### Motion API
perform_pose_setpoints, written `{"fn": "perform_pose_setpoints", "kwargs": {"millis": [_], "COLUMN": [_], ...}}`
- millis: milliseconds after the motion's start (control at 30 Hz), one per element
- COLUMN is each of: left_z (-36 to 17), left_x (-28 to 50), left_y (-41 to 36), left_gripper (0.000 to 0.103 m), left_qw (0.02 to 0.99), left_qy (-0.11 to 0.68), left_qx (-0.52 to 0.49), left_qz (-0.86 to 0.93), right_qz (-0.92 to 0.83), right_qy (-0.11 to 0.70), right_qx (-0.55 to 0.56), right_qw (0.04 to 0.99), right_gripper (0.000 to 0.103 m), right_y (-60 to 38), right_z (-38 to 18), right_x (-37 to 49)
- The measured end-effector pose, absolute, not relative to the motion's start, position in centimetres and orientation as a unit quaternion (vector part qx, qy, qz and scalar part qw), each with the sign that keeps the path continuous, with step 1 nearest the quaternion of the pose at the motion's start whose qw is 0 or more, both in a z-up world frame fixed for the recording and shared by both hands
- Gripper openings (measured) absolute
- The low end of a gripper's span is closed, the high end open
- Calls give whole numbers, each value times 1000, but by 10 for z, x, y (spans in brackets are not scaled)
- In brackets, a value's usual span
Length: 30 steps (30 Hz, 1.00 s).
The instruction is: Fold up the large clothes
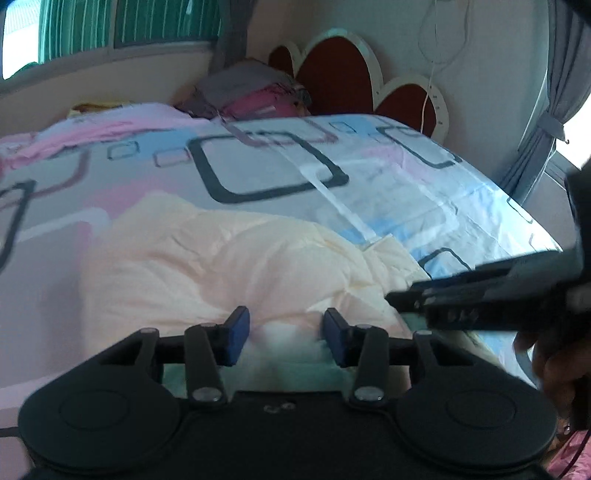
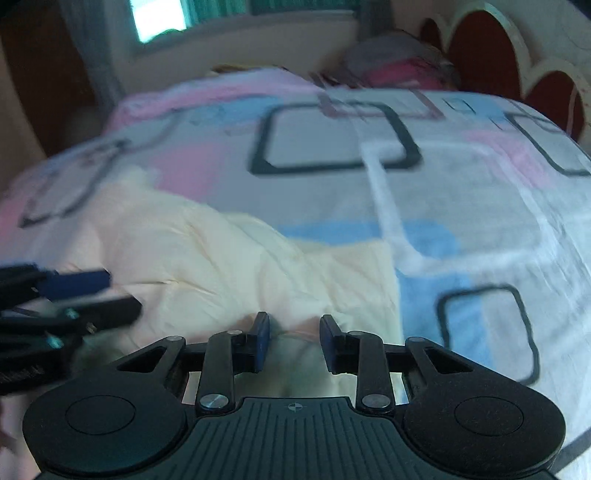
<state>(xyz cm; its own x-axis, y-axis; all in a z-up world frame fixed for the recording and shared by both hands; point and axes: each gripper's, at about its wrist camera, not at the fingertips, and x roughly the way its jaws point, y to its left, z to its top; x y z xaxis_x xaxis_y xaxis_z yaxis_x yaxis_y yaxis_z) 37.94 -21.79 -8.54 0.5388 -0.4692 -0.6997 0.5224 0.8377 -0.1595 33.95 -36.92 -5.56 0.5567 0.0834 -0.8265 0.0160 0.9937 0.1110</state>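
A pale cream garment point(image 1: 221, 258) lies crumpled on the bed near its front edge; it also shows in the right wrist view point(image 2: 229, 266). My left gripper point(image 1: 286, 332) is open, its blue pads point(image 1: 238, 332) just above the garment's near edge, with cloth between the jaws but not pinched. My right gripper point(image 2: 293, 338) is open over the garment's near right part. The right gripper reaches in from the right of the left wrist view point(image 1: 480, 299), and the left gripper shows at the left of the right wrist view point(image 2: 74, 295). Both views are blurred.
The bed has a sheet point(image 1: 332, 177) with black squares and pink and blue patches. Folded pink and grey cloth point(image 1: 251, 96) lies at the bed's head before a red scalloped headboard point(image 1: 332, 74). A window point(image 1: 92, 26) is at far left, grey curtains point(image 1: 554, 92) at right.
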Motion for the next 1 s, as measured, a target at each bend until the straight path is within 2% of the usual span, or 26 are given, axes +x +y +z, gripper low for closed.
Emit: {"fn": "perform_pose_setpoints", "kwargs": {"millis": [200, 367, 533, 633, 733, 1000], "left_z": [-97, -71, -62, -72, -90, -103], "left_x": [386, 390, 420, 442, 461, 460], "left_y": [-229, -197, -167, -168, -177, -190], "left_gripper": [42, 44, 44, 44, 44, 44], "left_qw": [870, 890, 911, 900, 885, 883], "left_qy": [399, 359, 341, 360, 386, 401], "left_qx": [42, 5, -13, -17, -19, 11], "left_qz": [-288, -281, -234, -246, -261, -244], "right_qz": [24, 28, 98, 112, 90, 79], "right_qy": [473, 415, 399, 415, 463, 474], "right_qx": [106, 123, 114, 89, 60, 49], "right_qw": [875, 901, 904, 898, 880, 876], "right_gripper": [30, 30, 30, 30, 30, 30], "right_y": [-396, -395, -356, -328, -319, -322], "right_z": [-68, -19, 4, -5, -37, -59], "right_x": [330, 321, 355, 378, 401, 401]}}
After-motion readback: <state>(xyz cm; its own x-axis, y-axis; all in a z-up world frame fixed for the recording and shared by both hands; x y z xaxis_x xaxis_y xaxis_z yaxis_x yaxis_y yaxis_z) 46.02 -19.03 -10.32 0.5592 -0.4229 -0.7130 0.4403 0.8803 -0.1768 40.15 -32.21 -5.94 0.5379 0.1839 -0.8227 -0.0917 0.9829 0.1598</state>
